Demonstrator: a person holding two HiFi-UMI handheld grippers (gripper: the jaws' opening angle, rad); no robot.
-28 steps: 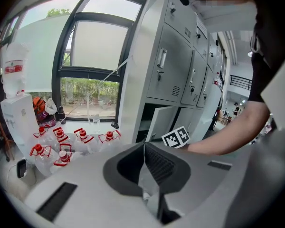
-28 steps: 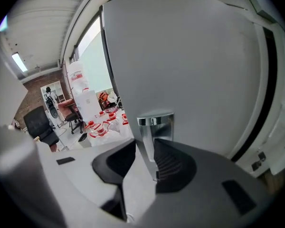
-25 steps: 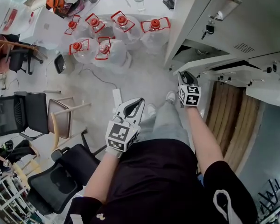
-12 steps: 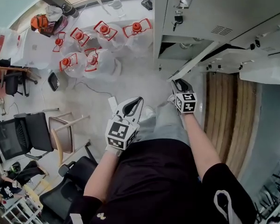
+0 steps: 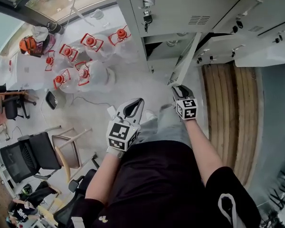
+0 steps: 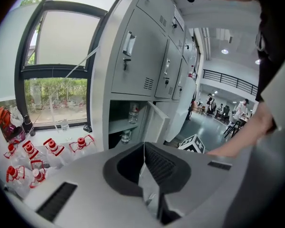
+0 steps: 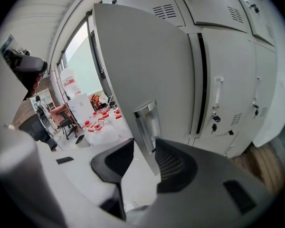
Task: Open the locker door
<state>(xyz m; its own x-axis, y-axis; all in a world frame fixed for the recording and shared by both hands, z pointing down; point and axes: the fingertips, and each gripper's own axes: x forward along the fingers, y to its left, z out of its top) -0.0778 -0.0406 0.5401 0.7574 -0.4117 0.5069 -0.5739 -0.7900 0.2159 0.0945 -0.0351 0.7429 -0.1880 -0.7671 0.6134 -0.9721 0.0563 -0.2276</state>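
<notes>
**Locker door** (image 5: 184, 63): plain grey sheet metal, chrome recessed handle (image 7: 147, 122) near the free edge. It belongs to the lower-row unit at the window end of the locker bank (image 5: 180, 4). It stands swung well out from the frame, free edge toward me. Neighbouring doors sit flush, w/ vent slots and keys (image 5: 146, 18) hanging in the locks.

**Tools:** The right gripper (image 5: 179, 90) is at the door's free edge. Its jaws are opening, w/ the door edge and handle between them. The pads sit close on either side, but I see no firm clamp. The left gripper (image 5: 138, 103) has its jaws together w/ nothing between, and is held apart from the door, over the floor (image 5: 133, 80).

**Containers:** The open compartment (image 6: 115, 113) has a shelf (image 6: 118, 126). One clear bottle (image 6: 134, 114) stands upright on it, and a second bottle (image 6: 126, 136) stands below. I can't tell the contents of either. By the window (image 6: 57, 75), a close-packed group of clear jugs (image 5: 80, 56) w/ red caps and red handles stands on the floor. Fill level not readable.
</notes>
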